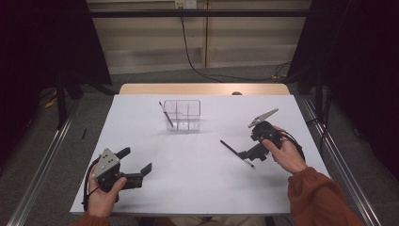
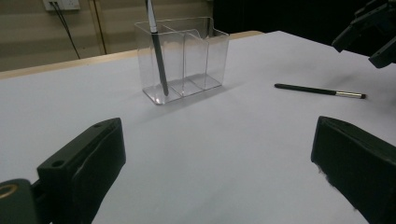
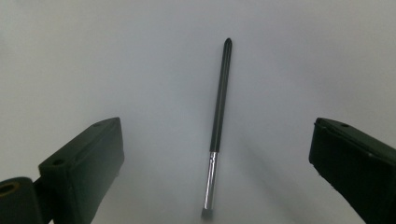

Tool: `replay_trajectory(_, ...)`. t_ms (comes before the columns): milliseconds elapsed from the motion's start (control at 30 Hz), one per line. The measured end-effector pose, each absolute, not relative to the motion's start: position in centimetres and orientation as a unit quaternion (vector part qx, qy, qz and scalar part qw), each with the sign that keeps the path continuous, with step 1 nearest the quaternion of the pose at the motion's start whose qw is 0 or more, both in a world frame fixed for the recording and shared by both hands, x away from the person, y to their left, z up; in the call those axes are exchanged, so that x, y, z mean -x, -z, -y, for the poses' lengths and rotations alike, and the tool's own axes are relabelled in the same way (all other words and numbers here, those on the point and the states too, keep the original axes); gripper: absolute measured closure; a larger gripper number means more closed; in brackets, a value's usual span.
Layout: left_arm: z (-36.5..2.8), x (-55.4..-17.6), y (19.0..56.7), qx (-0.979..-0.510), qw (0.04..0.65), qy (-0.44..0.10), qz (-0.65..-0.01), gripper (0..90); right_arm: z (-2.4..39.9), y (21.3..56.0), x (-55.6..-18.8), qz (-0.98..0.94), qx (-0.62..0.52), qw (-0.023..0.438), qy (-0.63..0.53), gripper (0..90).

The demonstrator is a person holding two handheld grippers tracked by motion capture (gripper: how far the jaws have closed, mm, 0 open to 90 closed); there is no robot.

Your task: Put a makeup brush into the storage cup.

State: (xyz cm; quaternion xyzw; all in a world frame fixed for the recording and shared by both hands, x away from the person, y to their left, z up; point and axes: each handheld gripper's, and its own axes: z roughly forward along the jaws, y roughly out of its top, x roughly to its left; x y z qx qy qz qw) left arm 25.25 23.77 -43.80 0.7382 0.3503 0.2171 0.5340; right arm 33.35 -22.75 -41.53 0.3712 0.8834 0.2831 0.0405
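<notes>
Left hand-held gripper (image 1: 135, 165) sits low at the near left, gripped from behind by the left hand (image 1: 104, 192), its jaws spread wide and pointing right and a little forward, nothing between them. Over on the right, the right hand (image 1: 285, 153) wraps the right hand-held gripper (image 1: 244, 156) from the side, sleeve trailing to the near edge, nose tipped down and to the left toward the surface. Its jaws gape wide too, tips hovering low.

1. The left gripper (image 2: 219, 172) has its fingers (image 2: 88, 163) wide apart.
2. A clear box (image 2: 187, 58) holds one pen (image 2: 158, 51).
3. Another pen (image 2: 320, 91) lies flat on the white worktop (image 2: 210, 140).
</notes>
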Motion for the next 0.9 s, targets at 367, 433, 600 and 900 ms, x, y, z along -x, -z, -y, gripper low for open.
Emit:
replay_trajectory(367,-23.8,-25.4,43.9,-0.743,0.53,-0.216,-0.347,3.0,21.5,42.3,-34.4,-0.915,-0.357,-0.004,-0.188,7.3)
replay_trajectory(433,-23.8,-25.4,43.9,-0.743,0.53,-0.216,-0.347,3.0,21.3,42.6,-34.6,-0.918,-0.357,-0.009,-0.173,6.9)
replay_trajectory(600,-23.7,-25.4,44.0,-0.745,0.529,-0.214,-0.345,3.0,21.1,43.1,-35.1,-0.924,-0.357,-0.011,-0.134,9.1)
replay_trajectory(900,-23.8,-25.4,44.0,-0.746,0.527,-0.217,-0.345,3.0,20.4,43.8,-35.6,-0.928,-0.357,-0.018,-0.1,31.3)
